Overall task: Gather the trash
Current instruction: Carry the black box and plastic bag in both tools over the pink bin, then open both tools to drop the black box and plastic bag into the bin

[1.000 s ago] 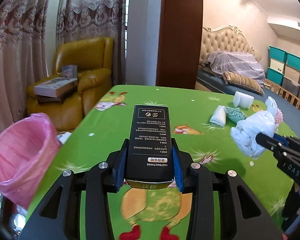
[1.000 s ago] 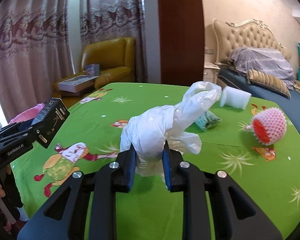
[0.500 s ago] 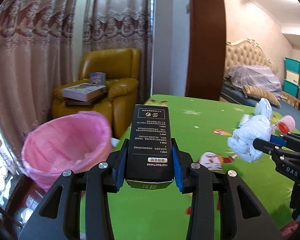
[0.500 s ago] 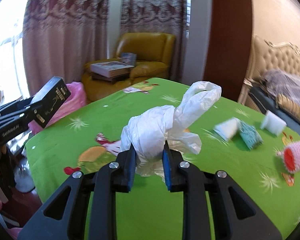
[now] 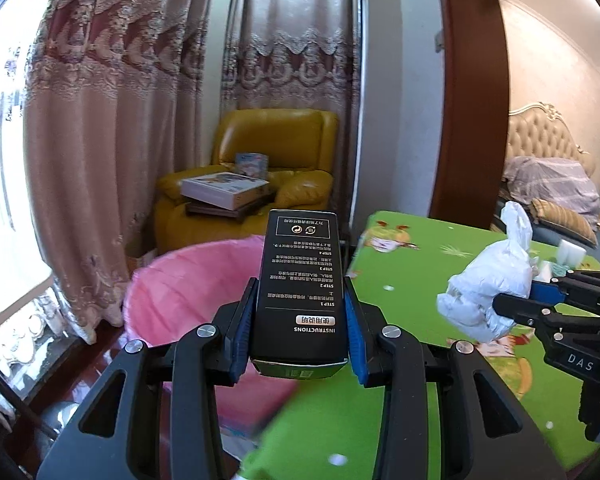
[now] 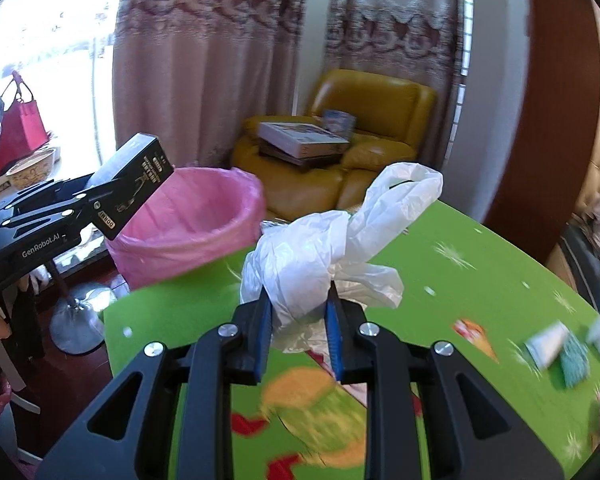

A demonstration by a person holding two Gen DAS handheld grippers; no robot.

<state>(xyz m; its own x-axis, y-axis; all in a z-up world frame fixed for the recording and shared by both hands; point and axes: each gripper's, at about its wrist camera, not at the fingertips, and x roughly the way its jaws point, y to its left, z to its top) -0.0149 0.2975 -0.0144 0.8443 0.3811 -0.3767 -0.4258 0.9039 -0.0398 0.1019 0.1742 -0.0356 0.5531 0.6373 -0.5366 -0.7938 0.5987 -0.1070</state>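
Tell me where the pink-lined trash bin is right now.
The pink-lined trash bin stands on the floor just off the green table's left edge, in front of the yellow leather armchair.

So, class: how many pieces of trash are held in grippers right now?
2. A black box is clamped in the left gripper, out over the pink bin. A crumpled white bag is pinched in the right gripper, above the green table.

Crinkled white plastic bag, matt box
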